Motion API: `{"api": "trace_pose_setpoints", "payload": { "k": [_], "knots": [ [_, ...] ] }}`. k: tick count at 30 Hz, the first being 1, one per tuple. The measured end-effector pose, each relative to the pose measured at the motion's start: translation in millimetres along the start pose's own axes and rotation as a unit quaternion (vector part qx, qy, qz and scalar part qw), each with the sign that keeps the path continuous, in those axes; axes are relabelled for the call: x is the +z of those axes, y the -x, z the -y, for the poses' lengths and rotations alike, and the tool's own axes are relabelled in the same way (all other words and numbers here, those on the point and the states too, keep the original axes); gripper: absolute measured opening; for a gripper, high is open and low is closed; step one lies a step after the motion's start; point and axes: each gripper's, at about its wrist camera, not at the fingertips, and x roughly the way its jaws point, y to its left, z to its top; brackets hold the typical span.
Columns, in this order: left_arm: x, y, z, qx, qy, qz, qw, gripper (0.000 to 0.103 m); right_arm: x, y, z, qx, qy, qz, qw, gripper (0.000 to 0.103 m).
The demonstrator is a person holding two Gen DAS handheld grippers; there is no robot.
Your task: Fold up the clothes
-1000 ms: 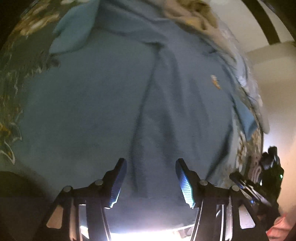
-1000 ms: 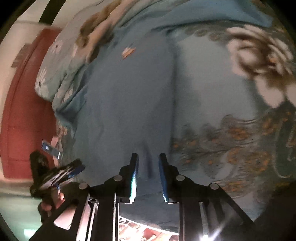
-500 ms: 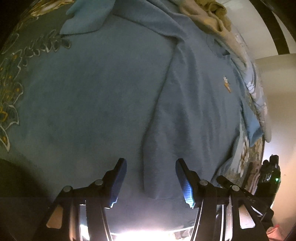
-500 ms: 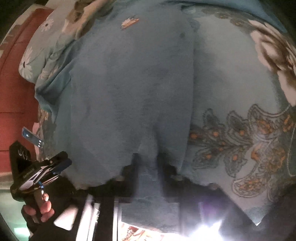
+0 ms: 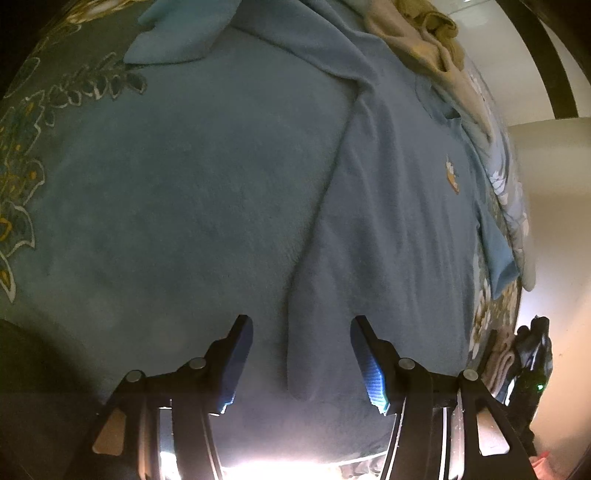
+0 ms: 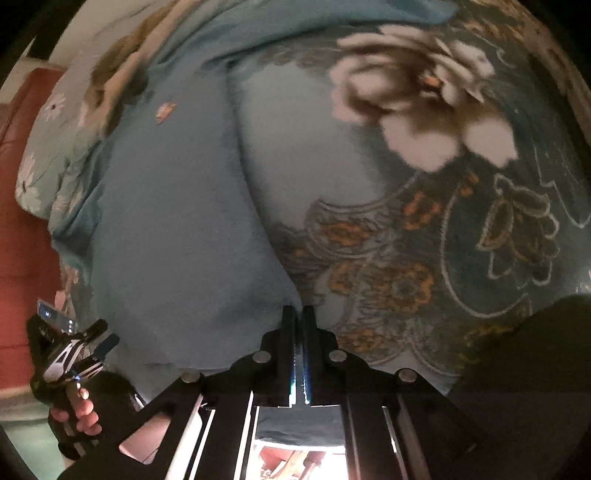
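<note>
Left wrist view: the blue polo shirt (image 5: 229,206) lies spread on the floral bedspread (image 5: 22,177), a long lengthwise fold (image 5: 332,206) running down its body and a small chest emblem (image 5: 452,176) on the right panel. A tan garment (image 5: 417,33) is bunched beyond the collar. The left gripper (image 5: 301,354) hangs over the hem area, jaws spread apart, holding nothing. Right wrist view: the right gripper (image 6: 298,325) has its jaws pressed together, pinching the shirt's edge (image 6: 284,291) where it meets the bedspread. A red headboard (image 6: 18,229) stands at the left.
</note>
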Motion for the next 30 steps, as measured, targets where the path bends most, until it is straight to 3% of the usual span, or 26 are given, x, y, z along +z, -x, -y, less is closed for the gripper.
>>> {"api": "trace_pose_setpoints", "payload": {
  "k": [6,12,17,22,24,28,30],
  "knots": [
    [1.2,0.0,0.4,0.001,-0.003,0.000,1.0000,0.059,8.6,-1.3,-10.0,-0.028,0.016,-0.006,0.999,0.003],
    [8.6,-13.0,11.1,-0.018,-0.009,-0.018,0.9996,0.059,18.6,22.1,-17.6,-0.036,0.029,0.023,0.999,0.005],
    [1.9,-21.5,43.3,-0.064,-0.039,-0.039,0.9964,0.059,27.7,33.3,-17.0,-0.041,0.031,0.040,0.998,0.005],
    [-2.1,-22.6,88.5,-0.092,-0.101,-0.051,0.9894,0.059,25.4,37.2,-11.8,-0.038,0.027,0.041,0.998,0.006],
    [-4.6,-8.7,87.4,-0.078,-0.121,-0.036,0.9889,0.059,25.1,37.4,-10.4,-0.035,0.023,0.041,0.998,0.007],
    [10.1,2.5,64.4,0.015,-0.089,0.010,0.9959,0.059,8.6,30.6,-6.9,-0.035,0.008,0.035,0.999,0.015],
    [9.8,-2.3,51.3,0.011,-0.064,-0.001,0.9979,0.059,5.5,30.0,-5.0,-0.033,0.006,0.032,0.999,0.015]
  ]
}}
